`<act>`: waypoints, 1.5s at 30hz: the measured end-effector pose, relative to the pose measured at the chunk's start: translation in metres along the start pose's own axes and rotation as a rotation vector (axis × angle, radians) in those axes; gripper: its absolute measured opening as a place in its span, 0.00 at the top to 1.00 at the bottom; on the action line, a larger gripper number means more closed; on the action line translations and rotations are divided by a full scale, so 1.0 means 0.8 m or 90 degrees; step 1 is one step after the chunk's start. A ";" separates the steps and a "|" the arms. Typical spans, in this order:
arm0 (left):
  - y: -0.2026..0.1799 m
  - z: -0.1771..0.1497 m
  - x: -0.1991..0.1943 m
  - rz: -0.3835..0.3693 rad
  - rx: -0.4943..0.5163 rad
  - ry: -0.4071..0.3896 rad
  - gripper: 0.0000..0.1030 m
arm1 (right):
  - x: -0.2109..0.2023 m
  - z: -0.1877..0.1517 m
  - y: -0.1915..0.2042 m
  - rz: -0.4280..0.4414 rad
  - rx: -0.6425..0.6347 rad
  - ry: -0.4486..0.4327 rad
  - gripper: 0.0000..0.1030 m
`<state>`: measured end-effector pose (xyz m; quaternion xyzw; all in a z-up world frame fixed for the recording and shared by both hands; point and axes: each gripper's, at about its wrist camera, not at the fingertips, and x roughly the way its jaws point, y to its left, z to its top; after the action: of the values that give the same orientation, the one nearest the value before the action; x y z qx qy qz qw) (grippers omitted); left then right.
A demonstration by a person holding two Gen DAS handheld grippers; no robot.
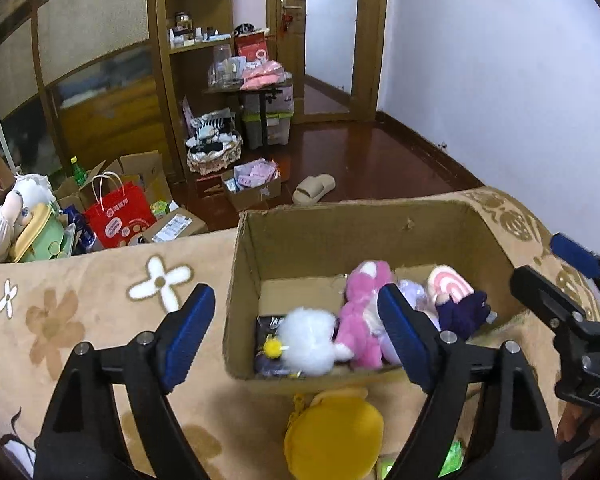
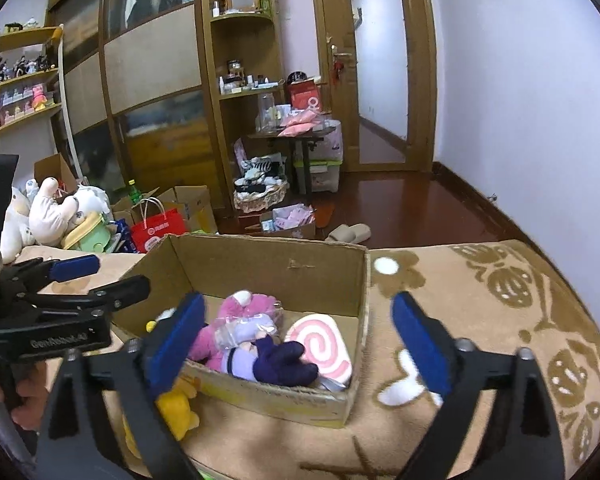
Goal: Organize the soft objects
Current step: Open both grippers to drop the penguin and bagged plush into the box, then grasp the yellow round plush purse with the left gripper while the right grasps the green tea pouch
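while both hand-held grippers, left [image 1: 296, 336] and right [image 2: 298, 344], gape empty, yellow plush [image 1: 334, 436] near cardboard box [image 1: 340, 236] judged light, squashy; best pinched mid-body.

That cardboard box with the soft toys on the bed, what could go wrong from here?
The yellow toy lies outside the cardboard box, close under the left gripper, so it might be overlooked. Both grippers are open and empty; the right gripper hangs over the box's near wall and could knock it. The box sits on a soft blanket, so a push may slide or tip it.
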<state>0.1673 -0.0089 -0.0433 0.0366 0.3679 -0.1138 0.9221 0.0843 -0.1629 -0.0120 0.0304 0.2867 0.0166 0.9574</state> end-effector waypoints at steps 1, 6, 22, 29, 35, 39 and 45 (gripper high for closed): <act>0.001 -0.002 -0.003 0.004 -0.001 0.000 0.20 | -0.004 -0.001 -0.001 -0.001 -0.001 -0.004 0.00; 0.009 -0.009 -0.019 0.022 -0.004 0.009 0.12 | -0.011 -0.009 -0.004 0.000 0.010 0.004 0.00; 0.018 -0.043 -0.028 0.017 -0.010 0.100 0.10 | -0.028 -0.045 -0.007 0.010 0.030 0.044 0.00; 0.017 -0.061 -0.018 0.000 -0.005 0.139 0.10 | -0.031 -0.072 -0.002 0.025 0.037 0.079 0.00; 0.003 -0.074 -0.009 -0.031 0.009 0.169 0.10 | -0.024 -0.087 0.002 0.041 0.036 0.106 0.00; -0.001 -0.080 0.003 -0.054 0.010 0.194 0.10 | -0.024 -0.091 0.006 0.046 0.032 0.111 0.00; -0.010 -0.088 0.019 -0.065 0.021 0.216 0.10 | -0.018 -0.094 0.017 0.047 0.008 0.122 0.00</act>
<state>0.1287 -0.0085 -0.1046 0.0515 0.5180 -0.1589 0.8389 0.0306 -0.1464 -0.0658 0.0449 0.3756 0.0530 0.9242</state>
